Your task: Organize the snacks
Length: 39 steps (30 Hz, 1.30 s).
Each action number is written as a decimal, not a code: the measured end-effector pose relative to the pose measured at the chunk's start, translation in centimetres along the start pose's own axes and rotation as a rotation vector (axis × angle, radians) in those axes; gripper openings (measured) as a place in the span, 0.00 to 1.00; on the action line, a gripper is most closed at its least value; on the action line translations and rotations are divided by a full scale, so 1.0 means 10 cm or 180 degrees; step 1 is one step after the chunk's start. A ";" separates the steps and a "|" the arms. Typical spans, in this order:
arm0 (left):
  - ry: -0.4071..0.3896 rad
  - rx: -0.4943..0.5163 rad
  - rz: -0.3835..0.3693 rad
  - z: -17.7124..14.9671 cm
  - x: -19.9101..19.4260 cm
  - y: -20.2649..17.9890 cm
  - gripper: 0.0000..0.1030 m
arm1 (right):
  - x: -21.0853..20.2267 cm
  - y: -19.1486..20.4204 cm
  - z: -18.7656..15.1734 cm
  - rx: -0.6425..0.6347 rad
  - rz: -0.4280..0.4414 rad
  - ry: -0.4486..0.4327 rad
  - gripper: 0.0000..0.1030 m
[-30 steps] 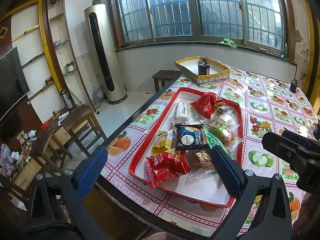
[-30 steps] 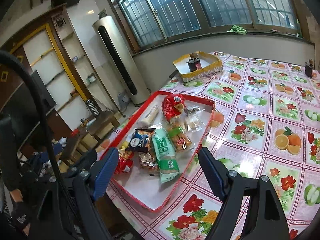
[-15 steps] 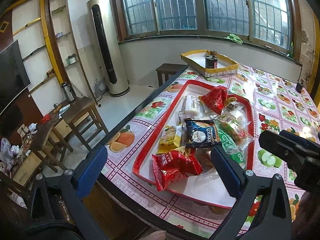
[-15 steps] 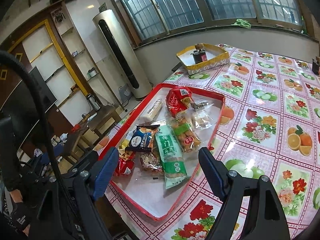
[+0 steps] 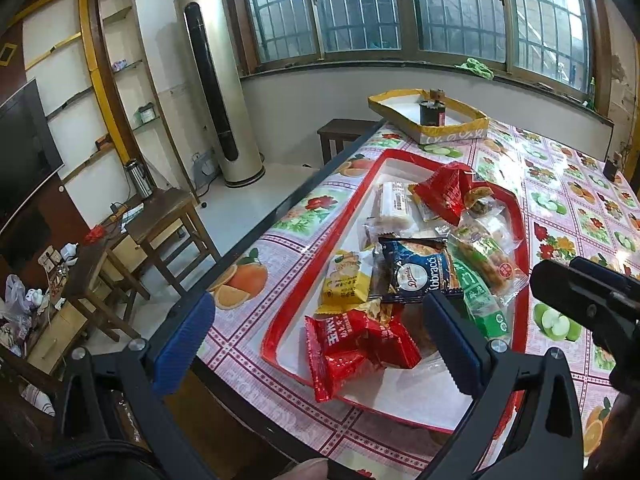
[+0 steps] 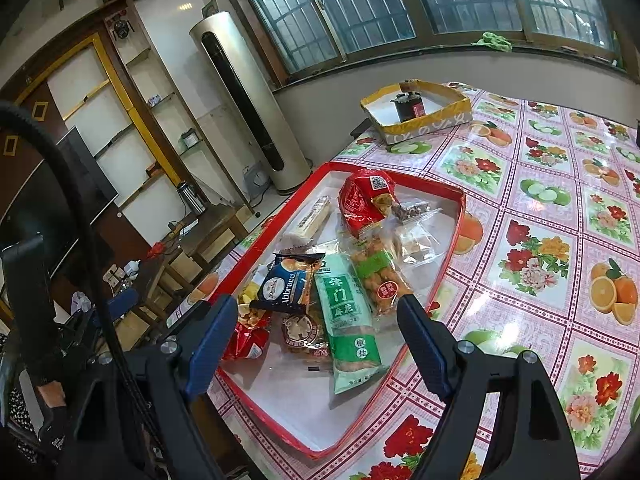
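A red-rimmed white tray (image 5: 352, 204) (image 6: 448, 256) lies on the table with several snack packets heaped in it. Among them are a dark blue packet (image 5: 416, 276) (image 6: 290, 282), a green packet (image 6: 350, 316) (image 5: 482, 300), a red packet at the near end (image 5: 352, 344), a yellow packet (image 5: 346, 284) and a red bag at the far end (image 5: 448, 192) (image 6: 366, 198). My left gripper (image 5: 320, 344) hovers open above the tray's near end, nothing between its blue pads. My right gripper (image 6: 320, 344) is open over the near packets, holding nothing.
A yellow-edged box (image 5: 430, 116) (image 6: 416, 110) with a dark can in it stands at the table's far corner. The fruit-patterned tablecloth (image 6: 540, 240) spreads to the right. The table edge (image 5: 280, 208) drops off at left toward wooden stools (image 5: 160, 232) and a tall floor air conditioner (image 5: 218, 88).
Both grippers have moved closer to the tray, so the packets look larger and nearer. Both stay open, and no packet has moved.
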<state>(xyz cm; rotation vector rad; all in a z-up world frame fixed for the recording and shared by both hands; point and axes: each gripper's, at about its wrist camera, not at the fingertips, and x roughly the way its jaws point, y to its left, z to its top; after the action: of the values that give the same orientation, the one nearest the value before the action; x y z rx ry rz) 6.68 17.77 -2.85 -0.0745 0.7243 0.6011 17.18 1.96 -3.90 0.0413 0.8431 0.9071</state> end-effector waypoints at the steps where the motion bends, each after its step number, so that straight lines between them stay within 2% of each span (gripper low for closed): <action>1: 0.0004 0.0005 -0.0008 0.01 0.01 -0.01 0.99 | 0.00 0.00 0.00 0.0003 -0.0006 0.0002 0.79; 23: 0.0055 0.0061 -0.0033 -0.02 0.01 -0.05 1.00 | -0.07 -0.02 -0.02 0.0030 -0.0035 -0.0039 0.80; 39: -0.0001 0.0004 -0.0119 -0.07 -0.08 0.01 1.00 | -0.19 0.10 -0.05 -0.0143 -0.0269 -0.0140 0.80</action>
<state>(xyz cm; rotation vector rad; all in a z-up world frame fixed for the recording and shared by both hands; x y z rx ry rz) 5.76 17.26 -2.90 -0.0867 0.7217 0.5650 15.61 1.13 -2.69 -0.0132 0.7779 0.8426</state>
